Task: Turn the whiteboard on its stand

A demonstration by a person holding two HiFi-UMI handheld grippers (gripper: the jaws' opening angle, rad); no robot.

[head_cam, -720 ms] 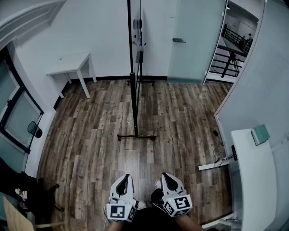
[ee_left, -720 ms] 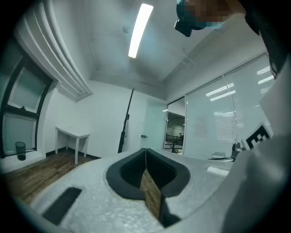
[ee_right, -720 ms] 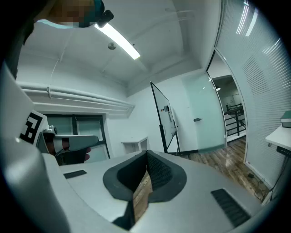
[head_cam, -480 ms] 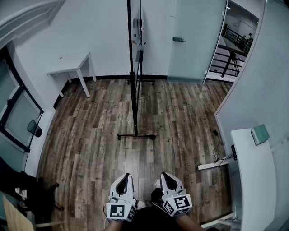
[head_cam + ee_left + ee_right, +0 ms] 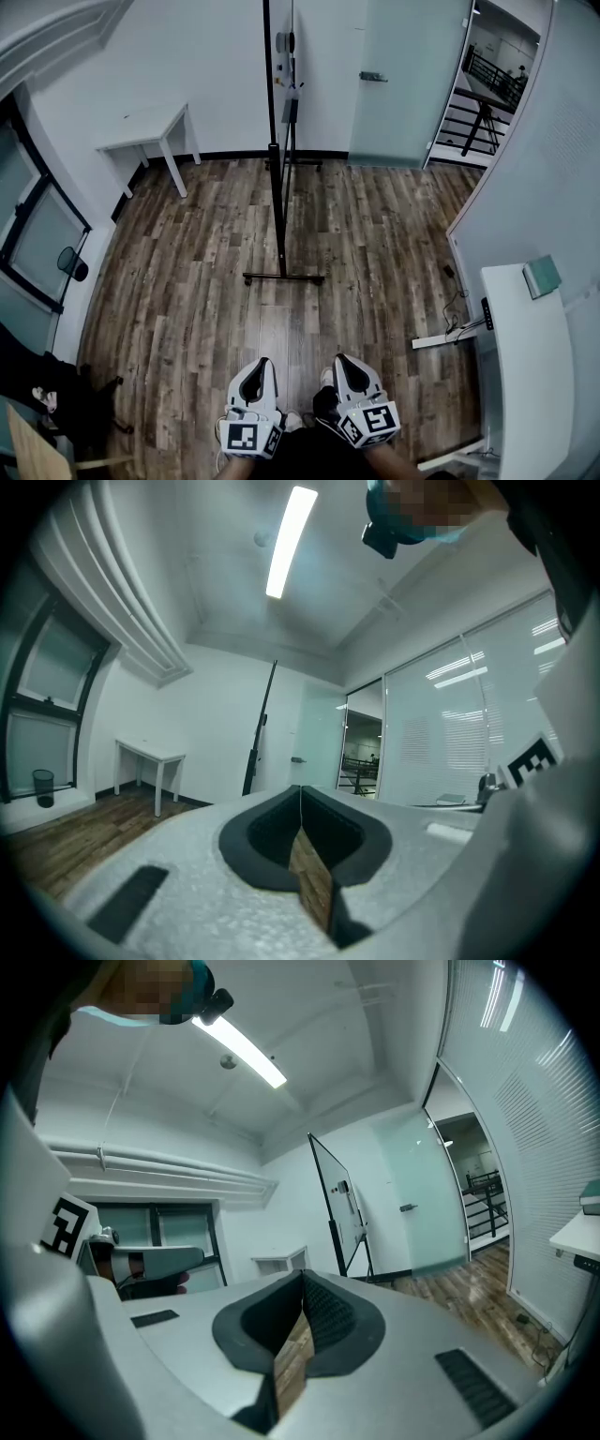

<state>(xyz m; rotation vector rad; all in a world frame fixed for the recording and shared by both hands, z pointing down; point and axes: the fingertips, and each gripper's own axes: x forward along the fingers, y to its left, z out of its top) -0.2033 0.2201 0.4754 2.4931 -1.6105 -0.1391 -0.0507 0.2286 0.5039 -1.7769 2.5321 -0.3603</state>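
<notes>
Whiteboard (image 5: 278, 112) on its stand (image 5: 283, 278), seen edge-on in the head view as a thin dark upright line. It is in the middle of a wooden floor (image 5: 187, 281), well ahead of the person. A small white table (image 5: 150, 131) stands against the far wall to its left, and a frosted glass door (image 5: 403, 84) is to its right. A white desk (image 5: 525, 375) runs along the right edge, with a teal item (image 5: 541, 277) at its far end. At the bottom, the left gripper (image 5: 260, 366) and right gripper (image 5: 343, 362) sit side by side close to the person's body. Both are far from the board and touch nothing.

Left gripper view: the two dark-padded jaws are pressed together at their tips with nothing between them. Beyond them the board is a slim dark line across the room, with the white table to its left and the glass door to its right.

Right gripper view: these jaws are likewise clenched tip to tip and empty. The board stands in the distance above them, its white face partly visible and looking tilted, with the door just right of it.
</notes>
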